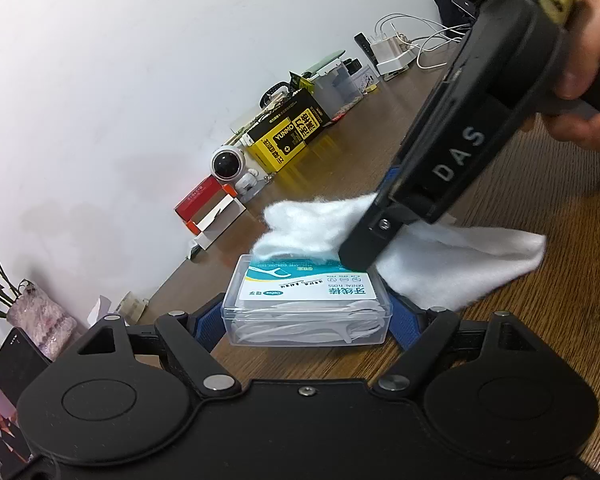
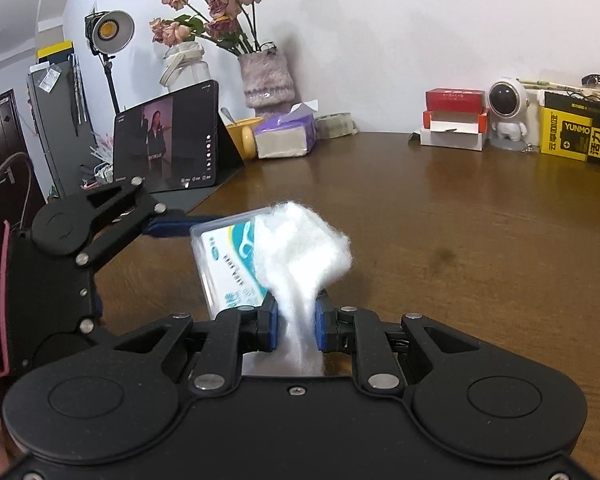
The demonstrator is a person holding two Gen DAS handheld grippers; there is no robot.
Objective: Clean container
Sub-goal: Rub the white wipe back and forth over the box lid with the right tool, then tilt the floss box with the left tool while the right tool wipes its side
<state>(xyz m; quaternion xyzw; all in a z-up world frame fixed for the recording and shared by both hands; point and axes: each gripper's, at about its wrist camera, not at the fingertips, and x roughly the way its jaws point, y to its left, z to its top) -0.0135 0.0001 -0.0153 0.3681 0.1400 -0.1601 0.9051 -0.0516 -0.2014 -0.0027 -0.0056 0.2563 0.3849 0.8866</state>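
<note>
A clear plastic container [image 1: 306,300] of dental floss picks with a blue-and-white label sits between the blue pads of my left gripper [image 1: 308,318], which is shut on its short ends. My right gripper [image 1: 360,252] comes in from the upper right, held by a hand [image 1: 592,60], shut on a fluffy white cloth [image 1: 452,264] that lies against the far edge of the lid. In the right wrist view the cloth [image 2: 300,248] bunches up from my right gripper [image 2: 296,316] and covers the right part of the tilted container [image 2: 224,264]. The left gripper's near pad [image 2: 172,227] shows at its left.
The wooden table [image 2: 480,240] stretches ahead. Along the wall stand a tablet playing video [image 2: 168,144], a vase of roses [image 2: 266,80], a tissue pack [image 2: 286,136], red and white boxes [image 2: 454,120], an astronaut figure [image 2: 508,112] and a yellow-black box [image 2: 576,140]. Chargers and cables [image 1: 396,52] lie farther along.
</note>
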